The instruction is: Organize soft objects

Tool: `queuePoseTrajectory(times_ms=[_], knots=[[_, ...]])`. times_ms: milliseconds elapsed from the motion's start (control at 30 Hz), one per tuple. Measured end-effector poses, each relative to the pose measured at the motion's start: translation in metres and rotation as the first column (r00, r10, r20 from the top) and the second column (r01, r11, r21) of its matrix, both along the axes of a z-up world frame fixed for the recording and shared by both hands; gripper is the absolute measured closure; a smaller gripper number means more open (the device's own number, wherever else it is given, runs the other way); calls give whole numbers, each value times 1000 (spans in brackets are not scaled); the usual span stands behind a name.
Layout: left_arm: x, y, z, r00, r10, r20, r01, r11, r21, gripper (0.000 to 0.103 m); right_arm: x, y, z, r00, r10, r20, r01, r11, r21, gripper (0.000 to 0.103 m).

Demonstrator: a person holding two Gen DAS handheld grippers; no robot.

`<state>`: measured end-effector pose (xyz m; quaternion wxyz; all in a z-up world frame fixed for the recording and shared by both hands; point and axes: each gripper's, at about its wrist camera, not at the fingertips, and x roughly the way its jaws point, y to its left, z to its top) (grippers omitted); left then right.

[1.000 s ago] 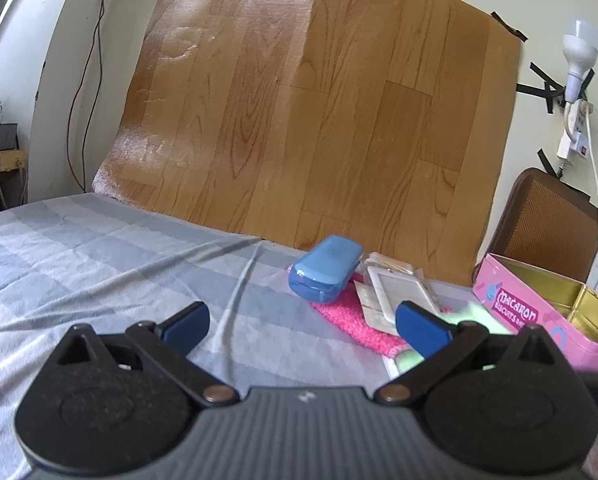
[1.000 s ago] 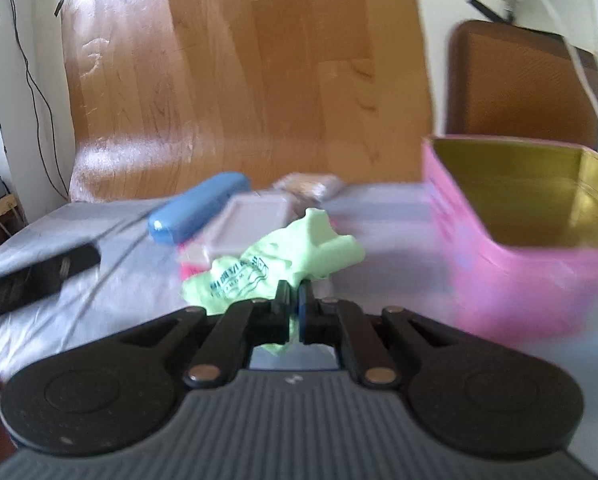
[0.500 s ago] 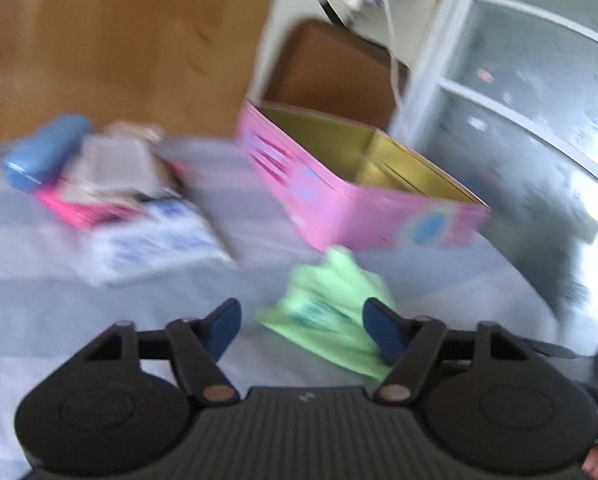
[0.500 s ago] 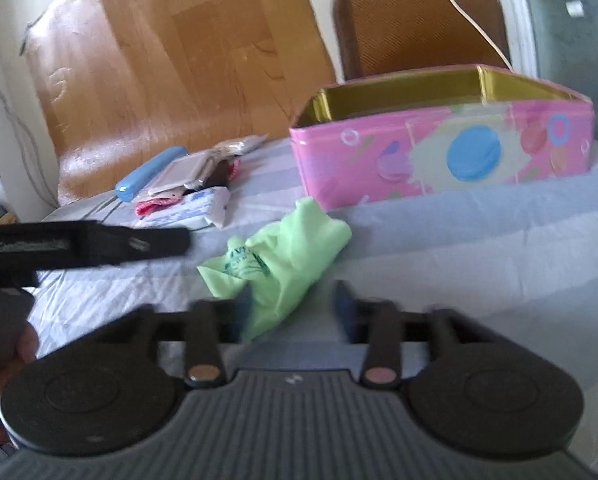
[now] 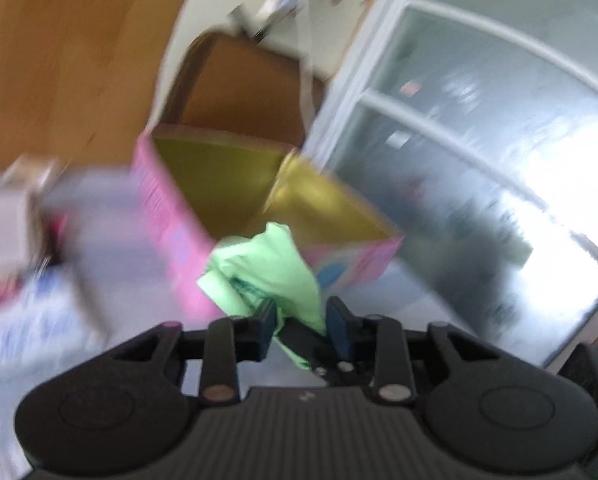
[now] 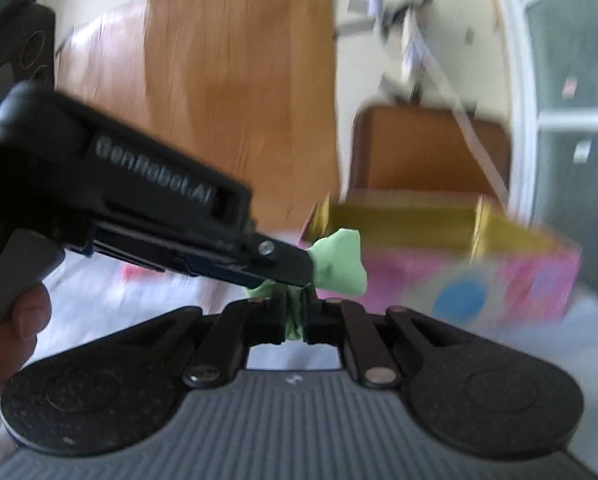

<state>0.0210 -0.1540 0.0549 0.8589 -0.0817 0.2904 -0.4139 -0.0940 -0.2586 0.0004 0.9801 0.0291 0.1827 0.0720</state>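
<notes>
A light green cloth [image 5: 267,268] hangs bunched above the bed in front of the pink tin [image 5: 167,216], whose gold inside is open to view. In the left wrist view my left gripper [image 5: 302,322] has its blue pads closing on the cloth's lower end, with one of the right gripper's black fingers [image 5: 301,338] between them too. Seen from the right wrist, my right gripper [image 6: 295,316] is closing on the green cloth [image 6: 339,264] from below, its pads pressing the fabric. The left gripper [image 6: 299,268] reaches in from the left and pinches the same cloth just above.
A white packet [image 5: 27,320] and other blurred items lie on the grey bedsheet left of the tin. A wood-pattern sheet [image 6: 239,100] covers the wall, a brown chair back [image 6: 427,148] stands behind the tin, and a glass door [image 5: 479,160] is at the right. A hand [image 6: 7,340] holds the left gripper.
The green cloth lay on the bed half a second ago; both grippers have closed on it and it is now off the sheet. The left gripper swung right towards the tin.
</notes>
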Motion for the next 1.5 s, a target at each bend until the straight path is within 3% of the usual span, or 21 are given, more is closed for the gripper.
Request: queuePoseTrajectory(times_ms=[100,233,300,367,467,567,633,733,800,900,967,1033,1133,1200,1333,1367,1433,1500], knots=[[9,-21,20,994,-15,112,15,1000,4,69,1,-9,20,988,-50,149,54,998,-22,93],[50,-52,15,993,-3,116,-2,999,38,63,24,-24,35,956,-120,267,144,987,-71,93],[66,-63,6,991,66,117,-77,993,94,49,47,-30,33,953,-154,262,183,979,-90,88],[71,-62,-2,983,144,116,-158,980,119,48,73,-33,25,953,-192,236,226,966,-129,85],[59,-30,-8,981,163,107,-171,983,68,46,107,-43,7,945,-302,126,323,925,-201,83],[39,17,-19,968,212,132,-221,974,57,40,85,-67,8,932,-345,113,352,935,-52,79],[26,49,-27,955,269,122,-278,959,59,39,64,-68,12,924,-359,131,364,931,-16,79],[15,104,-46,902,418,108,-428,899,96,39,36,-62,16,937,-316,148,310,949,63,76],[12,142,-57,853,510,113,-521,843,136,39,27,-44,15,965,-212,156,201,976,83,70],[13,177,-65,760,628,168,-650,736,186,39,41,-10,17,993,-8,116,-1,997,72,69],[17,193,-69,719,677,160,-695,697,175,39,57,17,15,994,73,79,-78,995,59,64],[21,205,-67,716,691,99,-698,706,120,39,76,44,13,988,148,38,-150,987,62,60],[21,206,-65,725,680,112,-689,717,105,35,113,75,14,982,189,-11,-188,979,73,45],[15,200,-64,735,664,139,-677,729,100,30,136,93,16,979,200,-42,-196,977,78,27],[11,195,-66,742,651,160,-668,738,96,28,189,113,10,981,165,-103,-162,986,32,16],[12,195,-67,742,651,159,-668,739,93,27,200,115,6,980,156,-125,-153,988,34,16],[12,196,-67,741,654,153,-669,739,81,24,220,118,-2,972,147,-183,-144,989,29,52],[12,198,-67,741,656,143,-669,740,73,22,225,108,-7,967,144,-212,-120,985,122,84]])
